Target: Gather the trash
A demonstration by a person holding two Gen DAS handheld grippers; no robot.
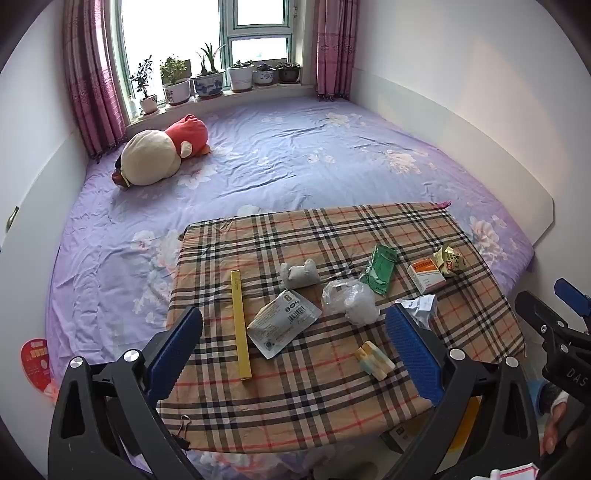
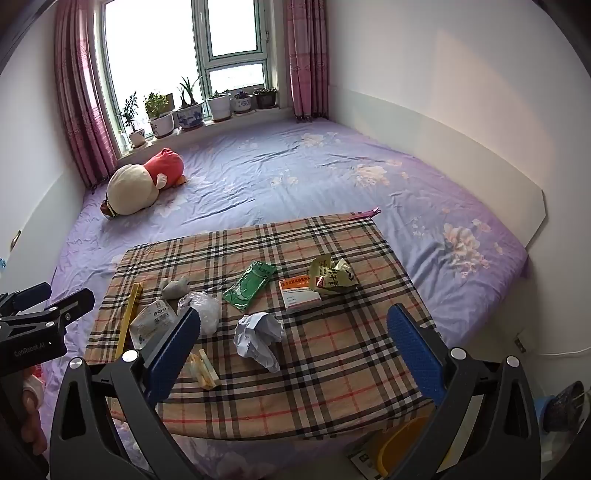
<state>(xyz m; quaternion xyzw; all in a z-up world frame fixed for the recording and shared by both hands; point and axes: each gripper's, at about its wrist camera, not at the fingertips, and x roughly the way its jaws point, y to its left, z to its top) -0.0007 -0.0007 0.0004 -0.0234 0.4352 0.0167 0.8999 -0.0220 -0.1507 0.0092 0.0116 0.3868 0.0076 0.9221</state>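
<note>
Two wide grippers (image 1: 295, 350), ten scraps.

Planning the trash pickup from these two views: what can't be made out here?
- Crumpled paper: left view, half hidden behind a blue finger.
- Yellow bin: right view, mostly hidden under the plaid cloth and gripper frame.
- Box print: too small to read.

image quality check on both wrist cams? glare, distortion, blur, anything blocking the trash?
Left wrist view: window blown out white, strong fisheye bend with dark corner vignette, plaid cloth and trash sharp; the left gripper partly hides the crumpled paper. Right wrist view: same window glare, soft light with faint shadows; crumpled paper fully clear between the right gripper fingers.
</note>
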